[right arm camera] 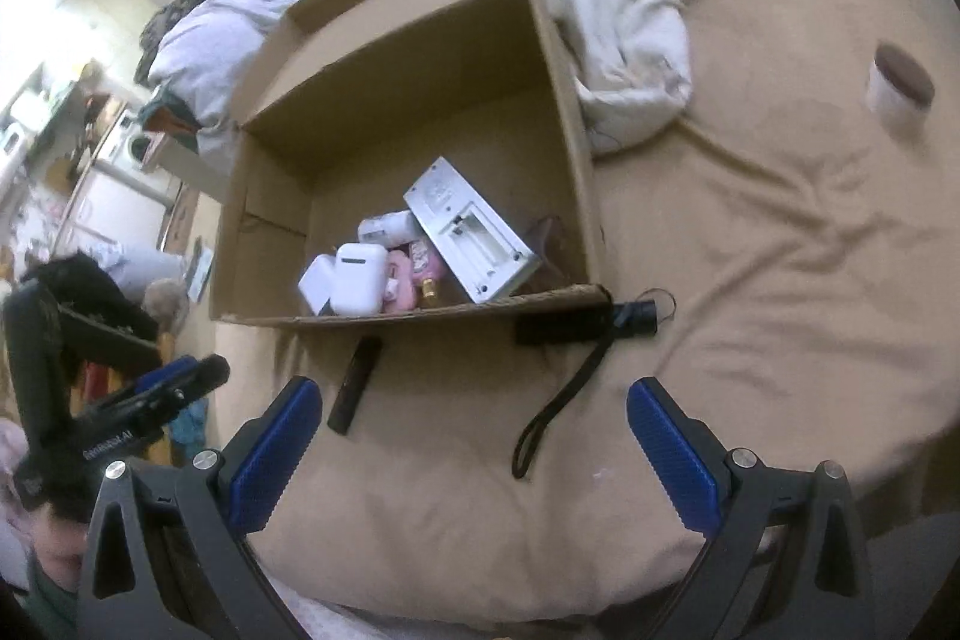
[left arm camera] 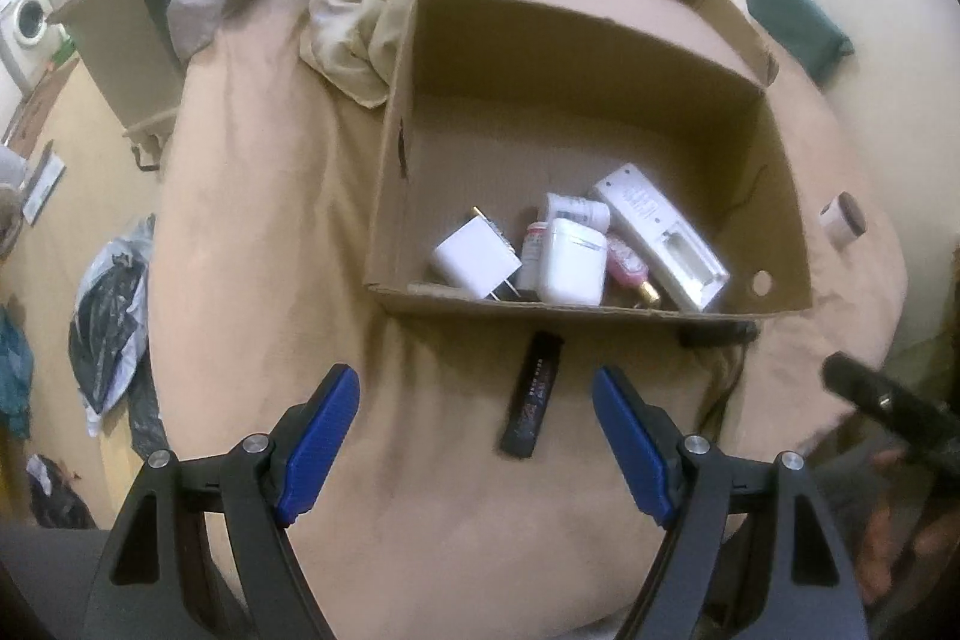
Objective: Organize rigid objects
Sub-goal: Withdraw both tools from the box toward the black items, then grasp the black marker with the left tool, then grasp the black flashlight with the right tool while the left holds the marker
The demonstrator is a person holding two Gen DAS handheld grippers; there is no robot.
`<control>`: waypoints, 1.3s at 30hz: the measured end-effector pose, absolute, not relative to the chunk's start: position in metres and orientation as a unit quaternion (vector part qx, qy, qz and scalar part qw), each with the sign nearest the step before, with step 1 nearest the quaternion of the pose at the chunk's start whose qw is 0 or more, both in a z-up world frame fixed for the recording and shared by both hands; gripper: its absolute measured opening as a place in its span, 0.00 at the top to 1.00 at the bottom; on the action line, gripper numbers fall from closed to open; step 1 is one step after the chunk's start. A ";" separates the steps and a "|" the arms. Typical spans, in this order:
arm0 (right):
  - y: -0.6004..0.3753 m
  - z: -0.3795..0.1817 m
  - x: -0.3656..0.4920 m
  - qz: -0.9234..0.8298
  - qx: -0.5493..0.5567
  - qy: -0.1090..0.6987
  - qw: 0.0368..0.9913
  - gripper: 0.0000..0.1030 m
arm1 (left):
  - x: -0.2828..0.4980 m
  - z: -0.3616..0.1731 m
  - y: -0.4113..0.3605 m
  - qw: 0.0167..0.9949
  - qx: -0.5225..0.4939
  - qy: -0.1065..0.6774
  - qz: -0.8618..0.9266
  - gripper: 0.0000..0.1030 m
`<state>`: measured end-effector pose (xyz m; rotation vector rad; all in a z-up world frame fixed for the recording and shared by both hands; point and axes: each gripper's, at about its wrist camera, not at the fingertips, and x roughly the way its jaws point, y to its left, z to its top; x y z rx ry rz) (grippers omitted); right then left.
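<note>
On the tan bed sits an open cardboard box (left arm camera: 396,196) already holding a white charger (left arm camera: 474,259), earbud case (left arm camera: 570,268), pink bottle (left arm camera: 627,259) and white remote (left arm camera: 660,238). Just outside the box's near wall lie a black tube (left arm camera: 534,394) and a black strapped device (right arm camera: 570,325); a small capped jar (right arm camera: 900,85) stands well off to the box's right. Left gripper (left arm camera: 474,436) and right gripper (right arm camera: 474,454) both hang wide open, holding nothing. Mid-sorting, likely; next move calls for closing on the tube, then lifting it over the near wall.
</note>
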<state>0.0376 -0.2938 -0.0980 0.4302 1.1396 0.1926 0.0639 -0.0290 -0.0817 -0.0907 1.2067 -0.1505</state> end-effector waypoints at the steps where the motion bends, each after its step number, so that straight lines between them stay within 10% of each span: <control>1: -0.295 -0.100 0.039 0.088 0.204 0.533 0.817 0.00 | 0.065 -0.085 -0.031 0.820 -0.035 0.568 -0.068 0.24; 16: -0.317 -0.137 0.048 0.081 0.299 0.567 0.763 0.00 | 0.080 -0.152 -0.086 0.779 0.063 0.618 -0.089 0.28; 22: -0.311 -0.146 0.052 0.055 0.263 0.585 0.765 0.00 | 0.083 -0.180 -0.093 0.757 0.111 0.636 -0.102 0.48; 26: -0.297 -0.154 0.059 0.029 0.195 0.599 0.776 0.00 | 0.082 -0.180 -0.098 0.750 0.102 0.644 -0.111 0.83; 39: -0.258 -0.196 0.099 -0.019 0.044 0.635 0.771 0.00 | 0.082 -0.162 -0.082 0.755 0.055 0.647 -0.097 0.83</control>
